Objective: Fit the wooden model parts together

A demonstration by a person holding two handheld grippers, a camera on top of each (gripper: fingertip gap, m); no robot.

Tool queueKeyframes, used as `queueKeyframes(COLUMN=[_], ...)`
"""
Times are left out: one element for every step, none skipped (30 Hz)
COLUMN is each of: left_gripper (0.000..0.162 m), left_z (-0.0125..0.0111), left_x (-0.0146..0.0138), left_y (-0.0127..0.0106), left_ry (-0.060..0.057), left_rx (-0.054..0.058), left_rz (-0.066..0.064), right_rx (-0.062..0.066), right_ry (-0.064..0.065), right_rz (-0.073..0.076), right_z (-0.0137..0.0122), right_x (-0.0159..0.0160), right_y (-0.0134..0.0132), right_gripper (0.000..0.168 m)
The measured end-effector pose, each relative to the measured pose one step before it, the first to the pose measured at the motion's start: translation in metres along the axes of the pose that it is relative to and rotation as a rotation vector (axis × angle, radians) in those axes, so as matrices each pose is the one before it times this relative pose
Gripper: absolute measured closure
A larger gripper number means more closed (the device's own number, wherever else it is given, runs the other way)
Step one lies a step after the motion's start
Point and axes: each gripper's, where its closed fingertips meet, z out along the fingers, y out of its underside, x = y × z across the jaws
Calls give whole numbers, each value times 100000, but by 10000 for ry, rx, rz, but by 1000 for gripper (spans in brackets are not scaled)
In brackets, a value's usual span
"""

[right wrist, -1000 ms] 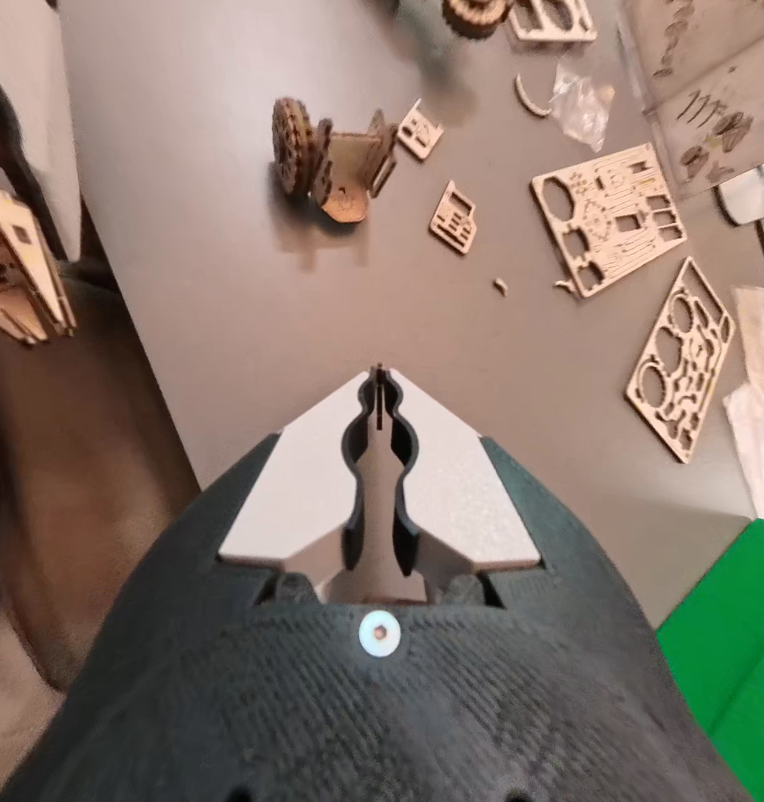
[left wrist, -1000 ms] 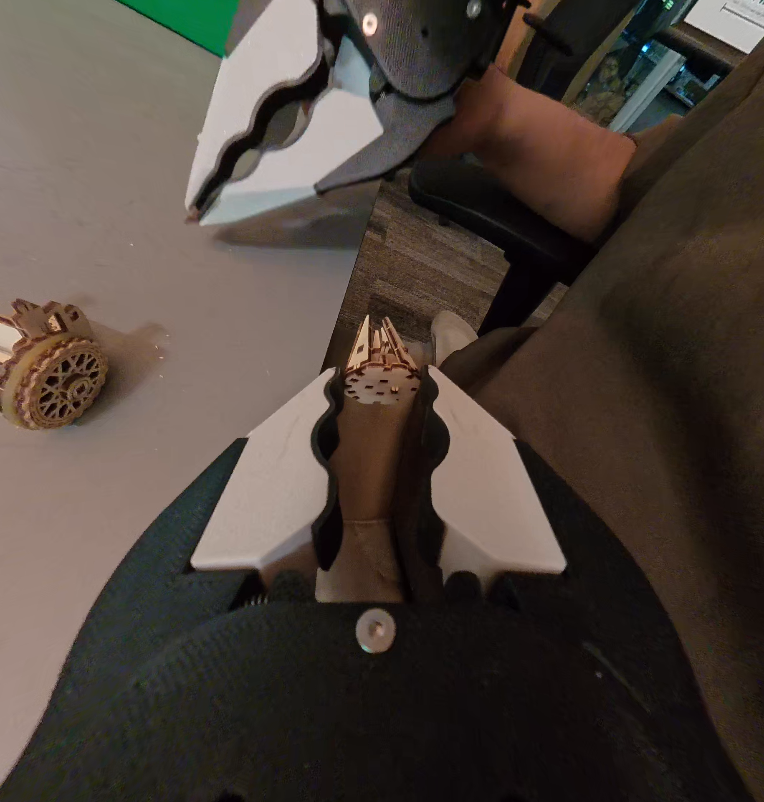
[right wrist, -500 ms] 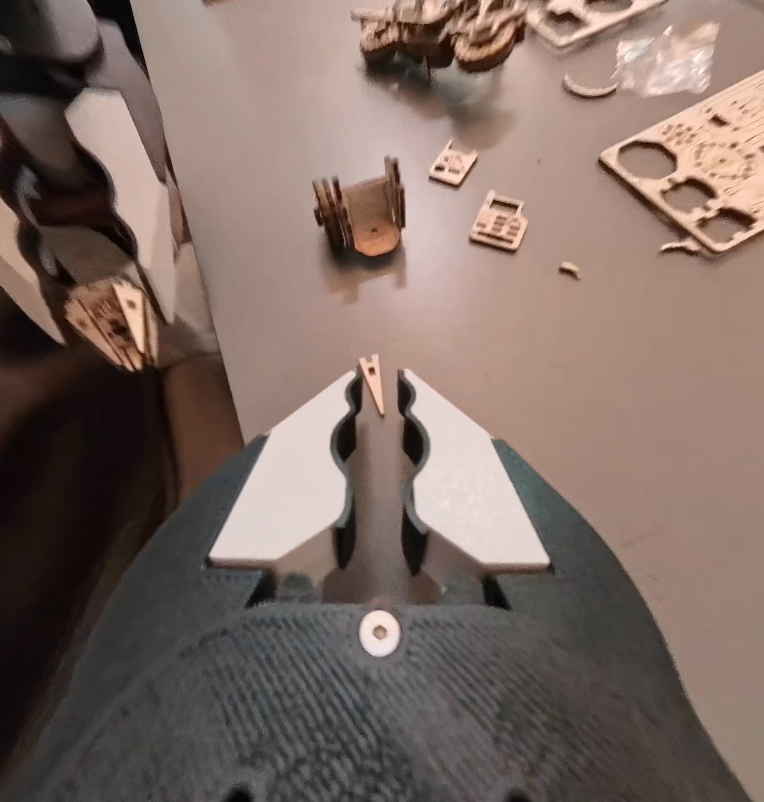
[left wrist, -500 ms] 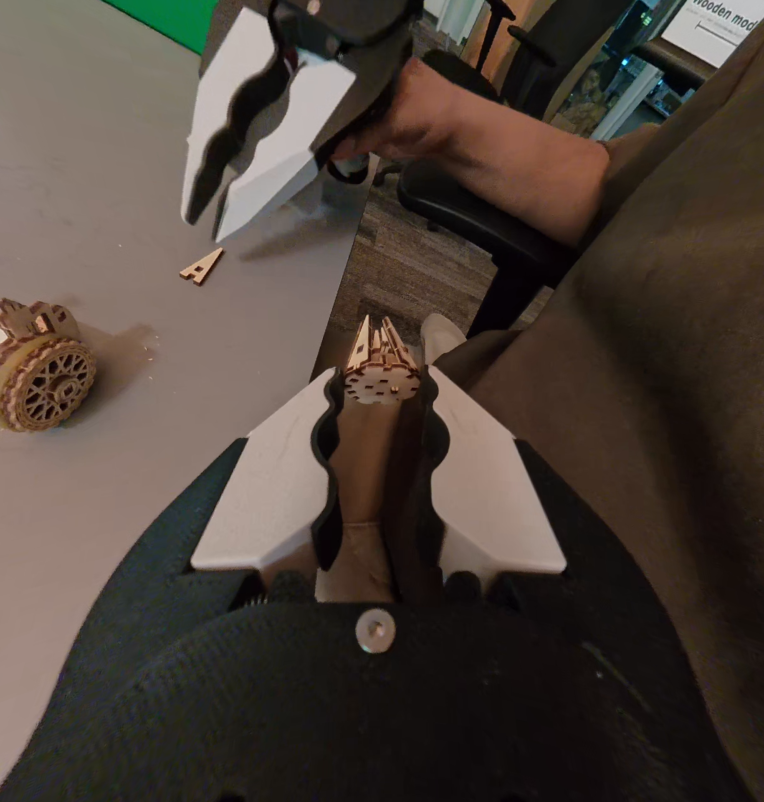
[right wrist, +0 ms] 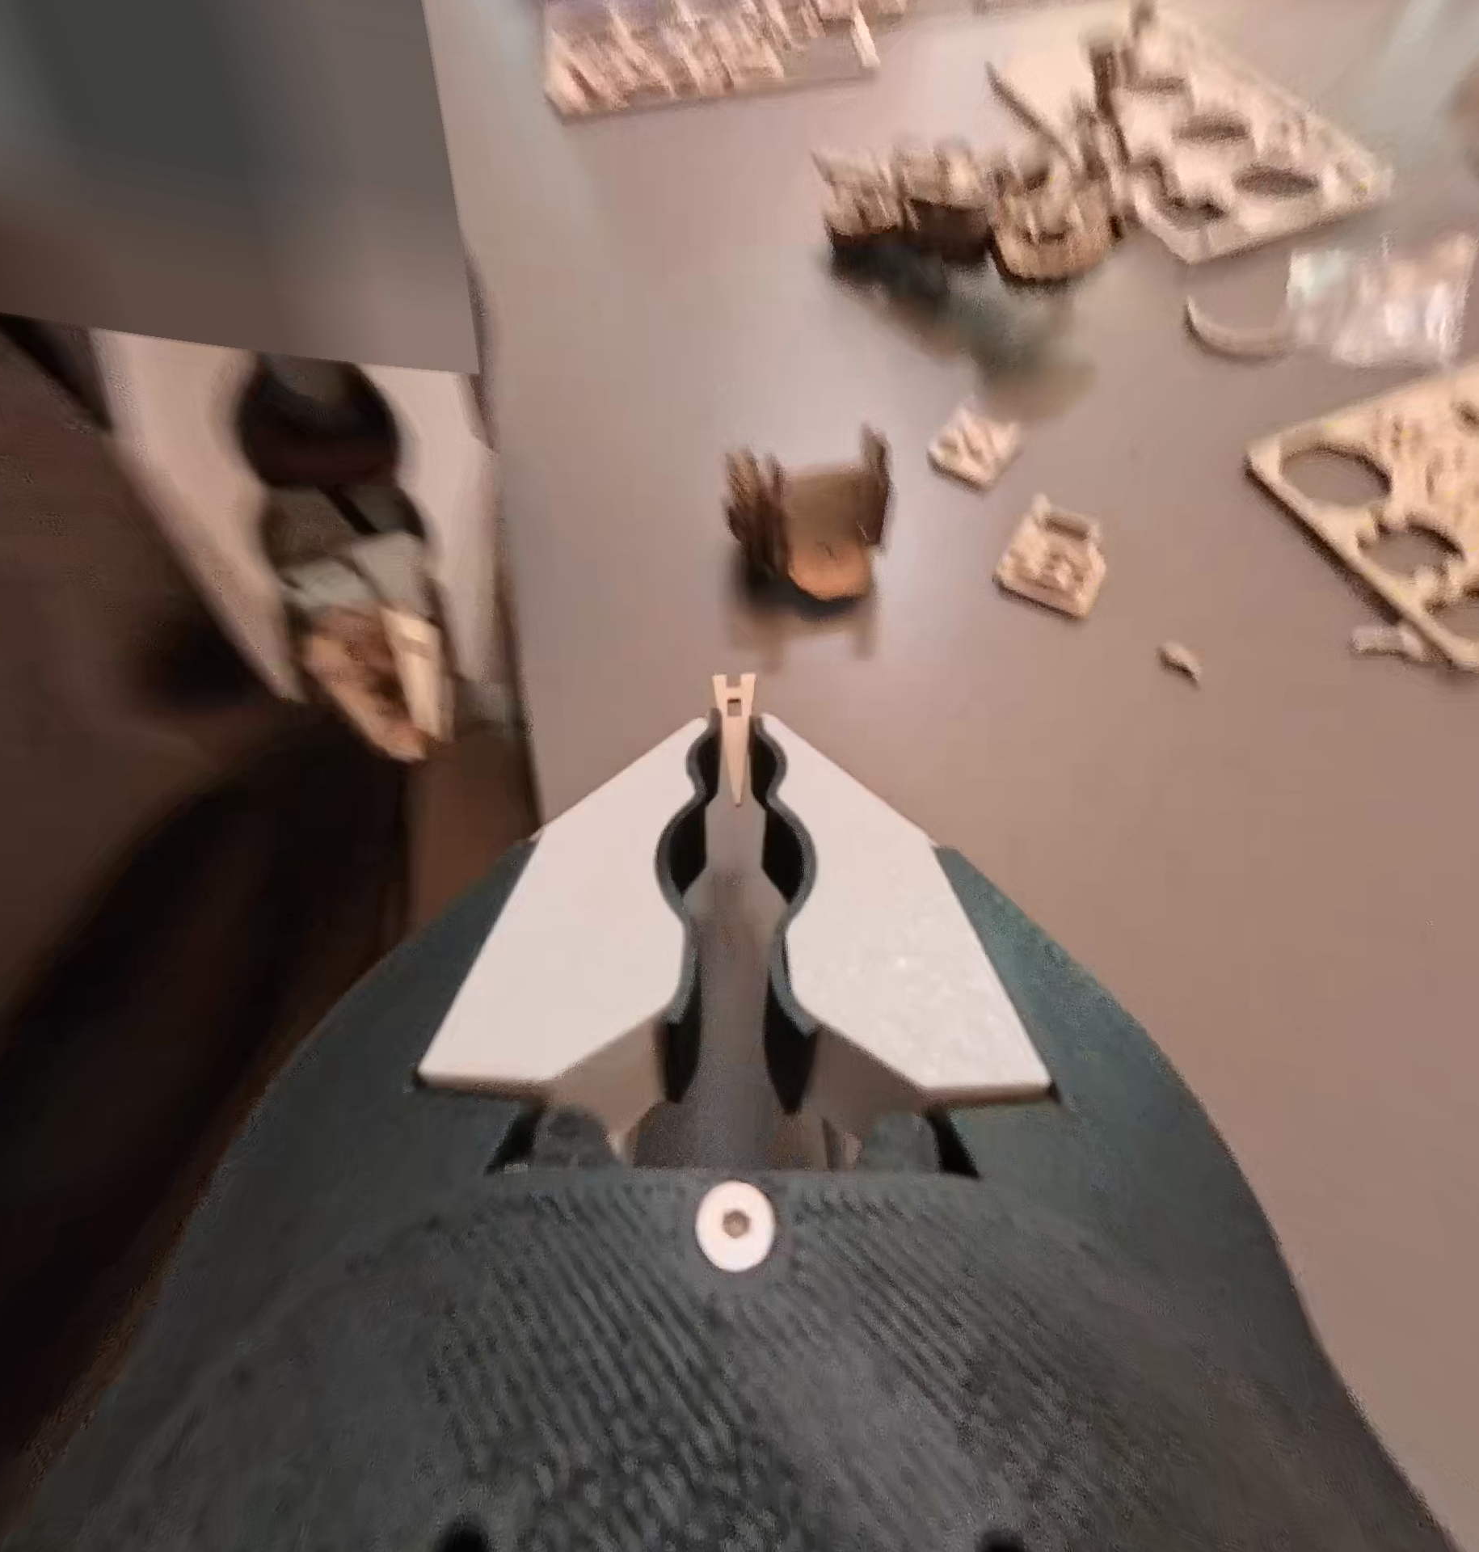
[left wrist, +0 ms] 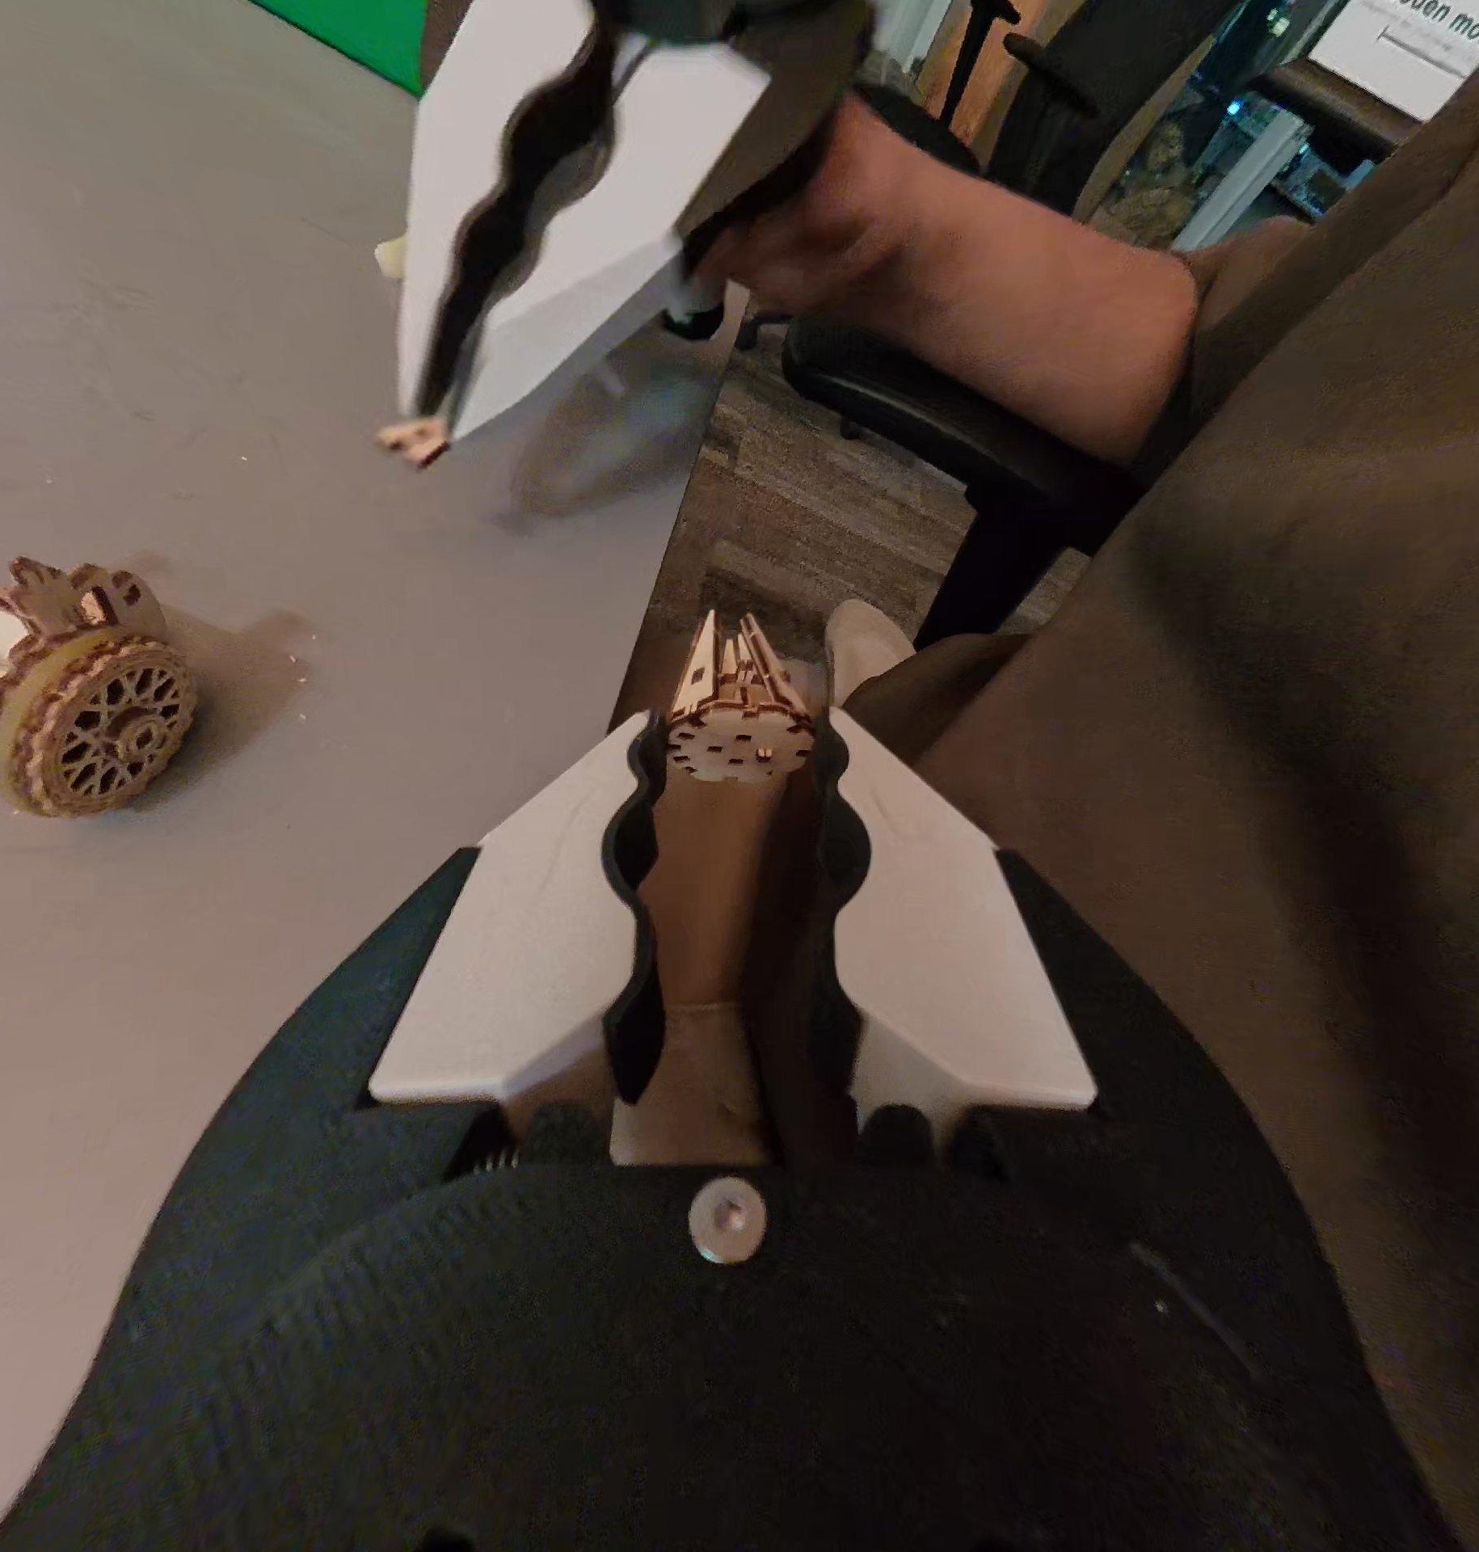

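Observation:
My left gripper (left wrist: 736,743) is shut on a small wooden sub-assembly (left wrist: 736,714), a perforated round disc with tapered fins. It holds it off the table's edge, over the person's lap. My right gripper (right wrist: 734,731) is shut on a small tapered wooden piece (right wrist: 734,739) whose forked end sticks out past the tips, just above the grey table (right wrist: 1055,840). In the left wrist view the right gripper (left wrist: 434,420) hangs over the table with that piece (left wrist: 413,441) at its tips. The left gripper (right wrist: 358,588) shows blurred at left in the right wrist view.
A wooden wheel assembly (left wrist: 90,722) lies on the table, also in the right wrist view (right wrist: 812,529). Small flat parts (right wrist: 1051,558), cut-out sheets (right wrist: 1408,504), a larger built assembly (right wrist: 971,210) and a plastic bag (right wrist: 1383,294) lie beyond. The person's brown clothing (left wrist: 1223,756) fills the right.
The right gripper opened and left the small piece flat on the table, then closed on it again in a new orientation, nearer the left gripper. The left gripper kept still.

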Motion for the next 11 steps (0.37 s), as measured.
queueKeyframes(left_gripper=[130, 130, 130, 130, 130, 130, 130, 130, 130, 130, 130], left_z=[9, 18, 34, 50, 57, 52, 36, 36, 31, 31, 34], left_x=[-120, -71, -11, 55, 66, 75, 96, 83, 93, 113, 32], left_y=[113, 75, 56, 32, 15, -4, -10, 3, 19, -2, 95], left_ry=[-69, -47, -3, 37, 36, 26, 21, 7, 13, 28, -11], left_rx=[-62, -46, -31, -19, -12, -6, -6, -15, -17, 1, -56], left_rz=[45, 42, 22, 0, 0, 30, 59, 62, 60, 57, 66], right_rx=[547, 309, 34, -143, -222, -299, -357, -304, -221, -155, -74], right_ry=[-566, -616, -539, -410, -389, -244, -204, -170, -12, 19, -48], right_rz=[-305, -340, -320, -296, -261, -140, -86, -125, -124, -102, -55], right_z=[-463, -200, 111, 347, 493, 566, 554, 479, 368, 226, 105], right_x=[-1384, -1541, -1417, -1178, -1093, -728, -570, -462, -166, -62, -124], right_y=[-1269, -879, -428, -90, 75, 198, 315, 293, 215, 162, 81], right_gripper=[164, 164, 164, 164, 164, 164, 164, 164, 164, 164, 164])
